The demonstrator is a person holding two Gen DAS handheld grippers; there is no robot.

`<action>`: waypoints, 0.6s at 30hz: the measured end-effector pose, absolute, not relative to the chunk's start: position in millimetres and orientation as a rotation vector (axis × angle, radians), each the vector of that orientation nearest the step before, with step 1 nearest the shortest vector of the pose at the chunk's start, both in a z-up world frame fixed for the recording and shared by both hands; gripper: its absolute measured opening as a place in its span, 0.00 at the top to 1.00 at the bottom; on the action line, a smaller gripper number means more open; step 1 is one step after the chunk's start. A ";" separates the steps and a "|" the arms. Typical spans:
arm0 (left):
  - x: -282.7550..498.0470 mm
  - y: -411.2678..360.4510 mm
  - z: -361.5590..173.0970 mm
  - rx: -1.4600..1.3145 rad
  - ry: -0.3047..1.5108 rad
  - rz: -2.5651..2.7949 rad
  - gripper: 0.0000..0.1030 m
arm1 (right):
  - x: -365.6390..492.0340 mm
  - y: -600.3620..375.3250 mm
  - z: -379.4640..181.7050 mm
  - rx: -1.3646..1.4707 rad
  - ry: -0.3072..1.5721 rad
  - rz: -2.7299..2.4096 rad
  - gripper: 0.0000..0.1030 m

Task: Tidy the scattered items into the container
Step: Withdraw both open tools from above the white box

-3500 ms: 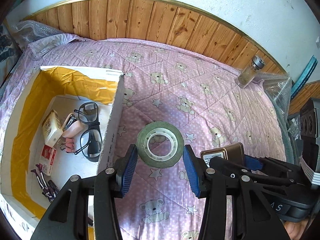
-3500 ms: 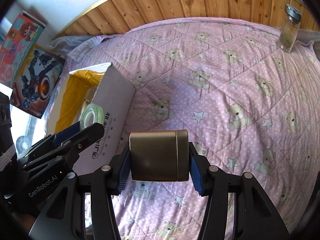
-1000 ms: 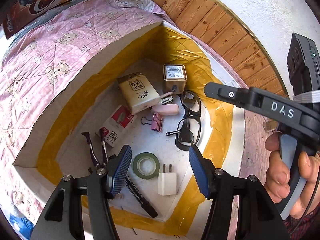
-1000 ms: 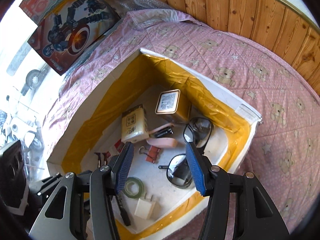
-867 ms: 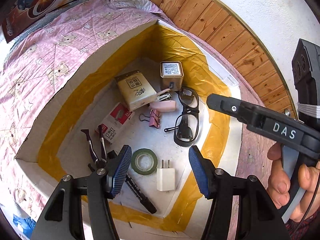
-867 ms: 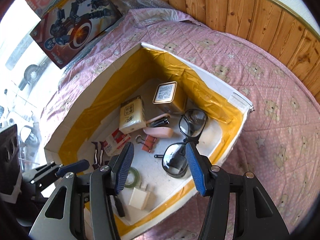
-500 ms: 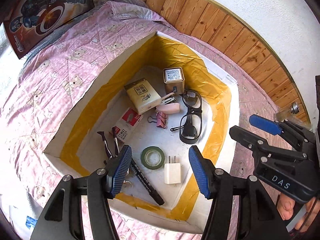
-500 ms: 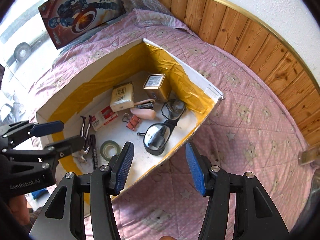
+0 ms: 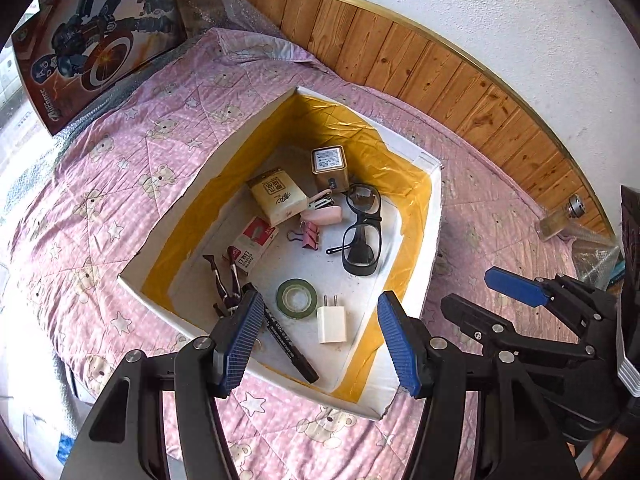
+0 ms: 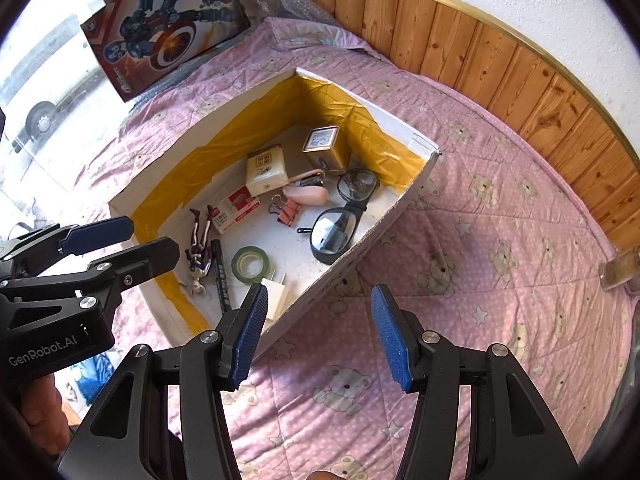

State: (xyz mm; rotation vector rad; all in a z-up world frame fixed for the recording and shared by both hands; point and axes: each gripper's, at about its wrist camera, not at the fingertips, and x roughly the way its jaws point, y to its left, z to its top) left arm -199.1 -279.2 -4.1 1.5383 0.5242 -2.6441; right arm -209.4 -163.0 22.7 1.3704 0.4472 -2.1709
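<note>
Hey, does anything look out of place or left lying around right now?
One thing: a glass jar with a metal lid lies on the pink quilt by the wooden panelling, outside the box. The tape roll, glasses and gold tin are inside.

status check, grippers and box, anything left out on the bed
Left gripper open, empty, above box. Right gripper open, empty, over quilt. Tape roll and gold tin inside. Glass jar on quilt; path clear.

left gripper point(image 9: 318, 332) agape (empty), over box point(image 9: 434, 216)
</note>
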 end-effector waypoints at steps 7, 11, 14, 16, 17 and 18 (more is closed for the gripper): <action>-190.1 -279.0 7.0 1.509 0.528 -2.661 0.39 | -196.4 -166.0 29.6 1.366 0.456 -2.152 0.44; -186.2 -280.0 10.8 1.496 0.535 -2.665 0.39 | -192.5 -167.1 33.2 1.359 0.439 -2.142 0.44; -183.9 -280.5 14.2 1.485 0.539 -2.669 0.39 | -190.3 -168.9 37.2 1.341 0.435 -2.158 0.44; -182.8 -281.1 16.3 1.478 0.543 -2.672 0.39 | -190.5 -169.3 40.0 1.339 0.419 -2.164 0.44; -182.4 -281.5 17.2 1.475 0.544 -2.674 0.39 | -190.3 -169.8 41.2 1.337 0.420 -2.167 0.44; -181.9 -282.2 17.5 1.473 0.547 -2.675 0.39 | -190.2 -170.4 42.3 1.337 0.419 -2.167 0.44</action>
